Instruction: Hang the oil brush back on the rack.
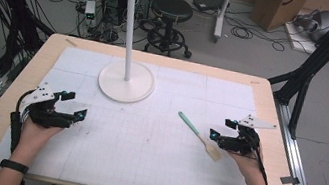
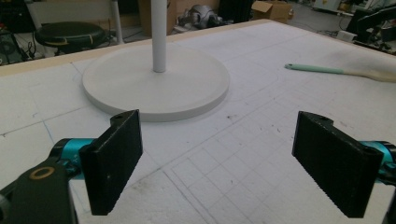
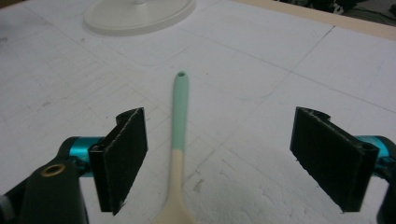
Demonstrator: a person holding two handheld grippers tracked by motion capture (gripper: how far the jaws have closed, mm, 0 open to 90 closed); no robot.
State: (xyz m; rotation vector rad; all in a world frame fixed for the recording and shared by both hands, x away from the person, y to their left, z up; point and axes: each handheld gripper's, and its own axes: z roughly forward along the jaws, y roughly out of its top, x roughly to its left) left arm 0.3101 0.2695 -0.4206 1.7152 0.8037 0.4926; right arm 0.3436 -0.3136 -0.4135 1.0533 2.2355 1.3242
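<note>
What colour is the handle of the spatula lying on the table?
The spatula has a mint-green handle; it shows best in the right gripper view.

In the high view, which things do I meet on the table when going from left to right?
Left gripper → white stand base → spatula with mint-green handle → right gripper.
</note>
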